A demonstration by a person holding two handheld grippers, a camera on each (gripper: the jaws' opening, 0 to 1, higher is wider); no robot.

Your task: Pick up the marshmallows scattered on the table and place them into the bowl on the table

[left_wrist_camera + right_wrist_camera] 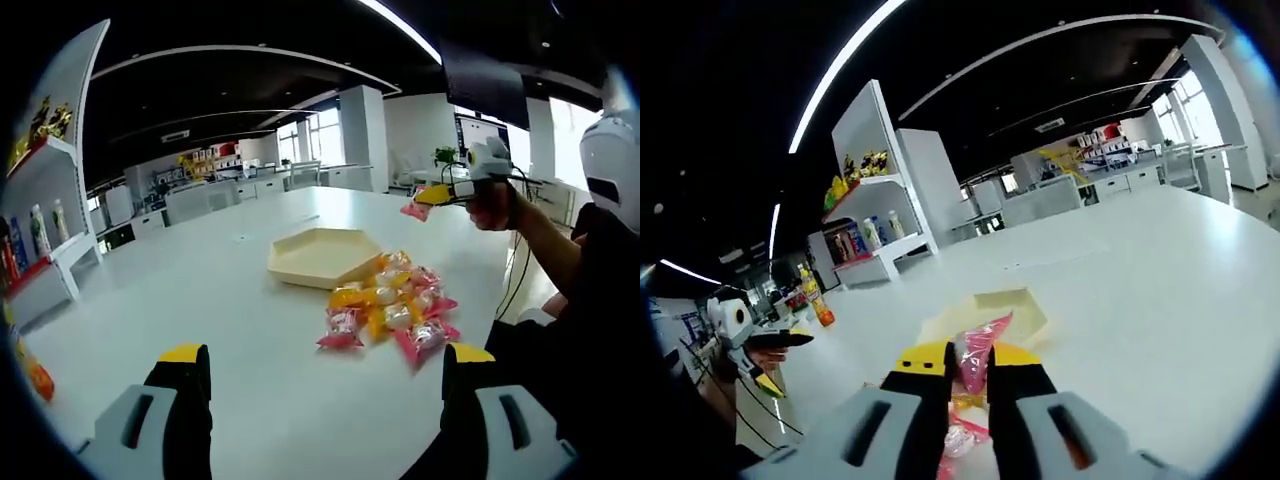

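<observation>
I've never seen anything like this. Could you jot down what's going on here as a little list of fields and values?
Setting: a large white table in an open office
Container: shallow cream bowl, nothing in it as far as the left gripper view shows
Sweets: pile of wrapped marshmallows on the table beside the bowl
Left gripper: open, holding nothing, low over the table
Right gripper: shut on a pink marshmallow, raised above the table
Background: shelf with bottles and packets

Glossy marshmallow wrappers (395, 310); smooth matt table (250, 350).
</observation>
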